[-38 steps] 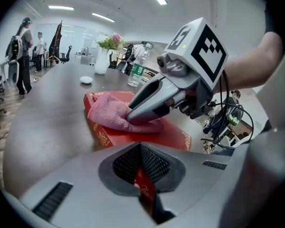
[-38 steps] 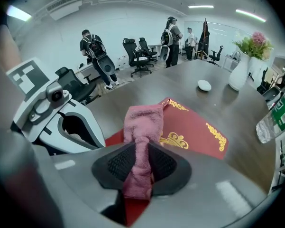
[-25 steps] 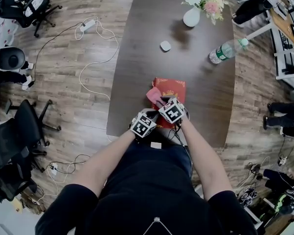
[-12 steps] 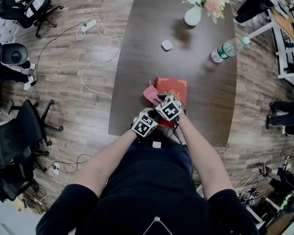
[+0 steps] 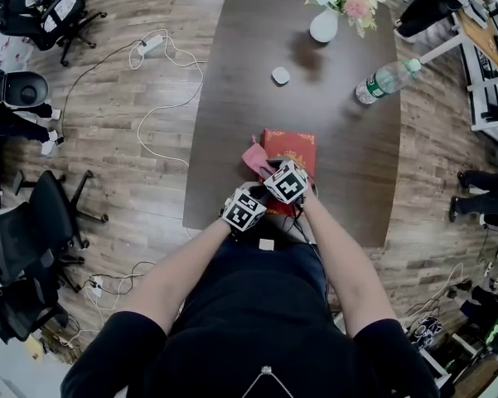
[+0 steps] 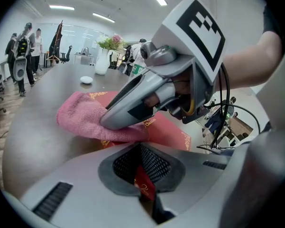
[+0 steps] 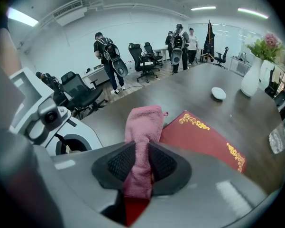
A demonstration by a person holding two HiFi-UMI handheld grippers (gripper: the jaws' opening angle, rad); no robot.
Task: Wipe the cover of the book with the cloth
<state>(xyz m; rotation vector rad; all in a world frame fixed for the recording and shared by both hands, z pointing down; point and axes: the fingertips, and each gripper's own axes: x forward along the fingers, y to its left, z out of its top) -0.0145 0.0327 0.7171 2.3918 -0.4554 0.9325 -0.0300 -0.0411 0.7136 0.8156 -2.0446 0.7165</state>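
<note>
Red book (image 5: 294, 146) flat at the near end of a dark table (image 5: 249, 65), left gripper (image 6: 143, 177) clamped on the book's near edge, right gripper (image 7: 138, 175) pinching a pink cloth (image 7: 143, 122) — cloth lying across the book's left edge.

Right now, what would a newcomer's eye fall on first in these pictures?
The red gold-trimmed book at the near edge of the dark wooden table, its near edge clamped in the jaws of the left gripper. Next, the pink terry cloth held in the jaws of the right gripper, lying over the book's left edge.
</note>
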